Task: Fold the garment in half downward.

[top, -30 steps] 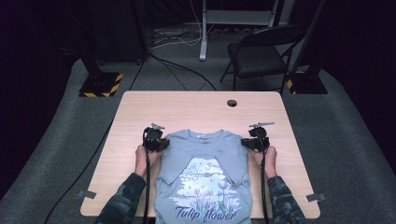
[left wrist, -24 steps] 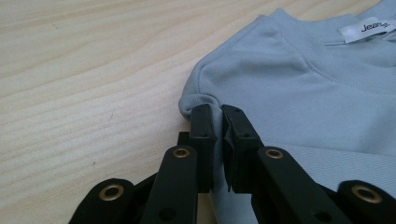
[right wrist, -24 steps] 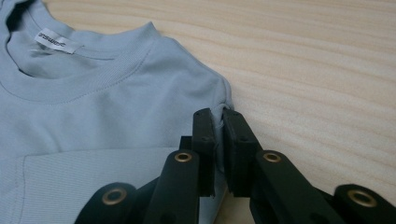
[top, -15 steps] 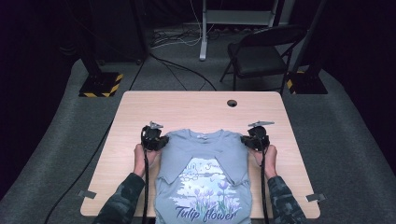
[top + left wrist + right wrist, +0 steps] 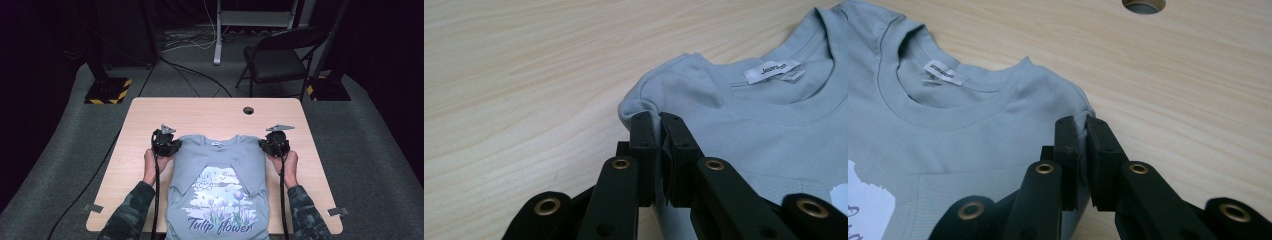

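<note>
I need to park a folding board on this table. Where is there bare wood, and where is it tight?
Bare wood runs across the far strip of the table, between the T-shirt collar and the far edge, broken by the cable hole. Narrower strips flank each sleeve. The near middle is crowded: shirt, both forearms, cables.

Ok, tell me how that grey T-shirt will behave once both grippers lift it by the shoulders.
Likely floppy: the T-shirt bunches into soft folds where the left gripper and right gripper pinch it. It will probably sag between them and unfold, since the sleeves look tucked under. It seems light, thin knit.
</note>
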{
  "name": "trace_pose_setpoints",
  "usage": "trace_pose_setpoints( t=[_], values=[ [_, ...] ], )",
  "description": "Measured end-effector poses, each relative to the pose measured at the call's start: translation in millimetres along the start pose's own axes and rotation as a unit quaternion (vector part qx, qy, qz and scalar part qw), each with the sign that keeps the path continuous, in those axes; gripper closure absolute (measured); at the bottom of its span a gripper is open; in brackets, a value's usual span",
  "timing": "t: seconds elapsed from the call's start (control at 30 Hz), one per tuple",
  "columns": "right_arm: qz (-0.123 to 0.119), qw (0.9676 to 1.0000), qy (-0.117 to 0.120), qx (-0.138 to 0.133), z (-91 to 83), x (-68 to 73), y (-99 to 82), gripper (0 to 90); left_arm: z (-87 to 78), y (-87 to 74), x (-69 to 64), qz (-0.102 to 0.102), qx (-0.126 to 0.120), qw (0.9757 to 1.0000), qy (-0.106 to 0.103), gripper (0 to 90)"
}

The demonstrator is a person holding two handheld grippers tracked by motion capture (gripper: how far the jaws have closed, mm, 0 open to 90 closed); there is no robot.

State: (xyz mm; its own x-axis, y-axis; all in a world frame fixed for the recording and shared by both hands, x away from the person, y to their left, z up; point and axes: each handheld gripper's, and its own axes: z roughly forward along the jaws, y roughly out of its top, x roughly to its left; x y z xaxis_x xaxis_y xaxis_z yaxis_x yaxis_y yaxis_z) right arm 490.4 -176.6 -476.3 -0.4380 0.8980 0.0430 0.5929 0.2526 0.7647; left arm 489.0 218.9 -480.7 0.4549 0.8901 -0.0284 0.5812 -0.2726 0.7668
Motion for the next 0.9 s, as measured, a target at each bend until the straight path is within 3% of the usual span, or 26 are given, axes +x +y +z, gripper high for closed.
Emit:
trace_pose_setpoints(
  t=[0.1, 0.3, 0.47, 0.9],
  values=[
    [-0.008, 0.9999, -0.005, -0.008, -3.2, 1.2, 4.9, 84.5, -1.7, 5.3, 0.7, -0.002, -0.008, 1.0000, -0.002, 84.4],
    [-0.016, 0.9997, -0.010, -0.018, -8.6, 2.8, 12.1, 84.5, -2.8, 13.1, -3.8, 0.015, -0.016, 0.9997, 0.006, 84.5],
    [-0.023, 0.9994, -0.015, -0.024, -12.1, 3.7, 18.7, 84.6, -2.9, 19.5, -2.9, 0.010, -0.020, 0.9998, 0.001, 84.5],
    [-0.034, 0.9982, -0.026, -0.042, -23.5, 4.9, 35.9, 84.7, -8.9, 39.6, -3.1, 0.023, -0.032, 0.9992, 0.007, 84.8]
  ],
)
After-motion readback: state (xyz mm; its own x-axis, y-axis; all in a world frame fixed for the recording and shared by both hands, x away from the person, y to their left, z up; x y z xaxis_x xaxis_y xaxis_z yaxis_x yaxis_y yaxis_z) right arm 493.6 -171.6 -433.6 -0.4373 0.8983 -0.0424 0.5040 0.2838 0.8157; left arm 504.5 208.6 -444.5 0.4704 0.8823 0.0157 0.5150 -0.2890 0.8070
